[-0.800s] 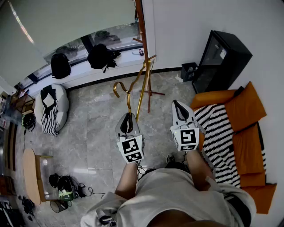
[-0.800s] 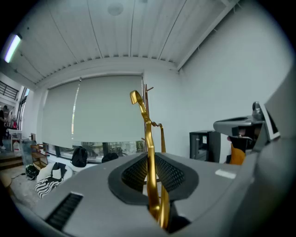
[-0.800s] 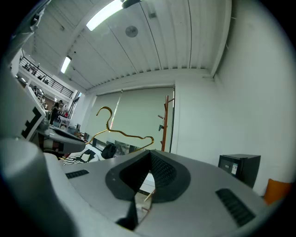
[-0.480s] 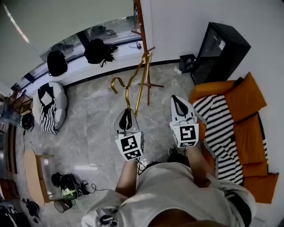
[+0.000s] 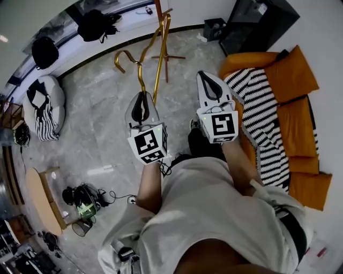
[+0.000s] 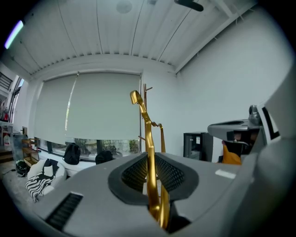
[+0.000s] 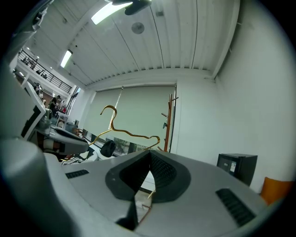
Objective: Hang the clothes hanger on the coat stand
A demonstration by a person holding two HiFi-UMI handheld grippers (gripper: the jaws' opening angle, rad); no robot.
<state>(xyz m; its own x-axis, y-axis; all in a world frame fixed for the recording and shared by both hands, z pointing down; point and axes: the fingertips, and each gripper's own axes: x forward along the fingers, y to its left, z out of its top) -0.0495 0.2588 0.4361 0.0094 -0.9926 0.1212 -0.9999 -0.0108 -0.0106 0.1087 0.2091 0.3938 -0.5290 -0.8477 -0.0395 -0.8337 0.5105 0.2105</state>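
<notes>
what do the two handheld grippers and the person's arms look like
The left gripper and right gripper are pale grey tapered shells with black ribbed pads. Each carries a white cube with black square markers. A thin cable hangs below the left cube. The person wears a light short-sleeved shirt.

We see a bright, evenly lit room: daylight enters through the window [image 6: 88,147], a ceiling strip light [image 7: 108,11] glows overhead, and the glossy floor [image 5: 102,171] carries a pale reflection. Every view bows strongly outward, and both gripper views darken at the corners. The clothes hanger [image 6: 149,152] glints gold and goes soft nearest the lens.
</notes>
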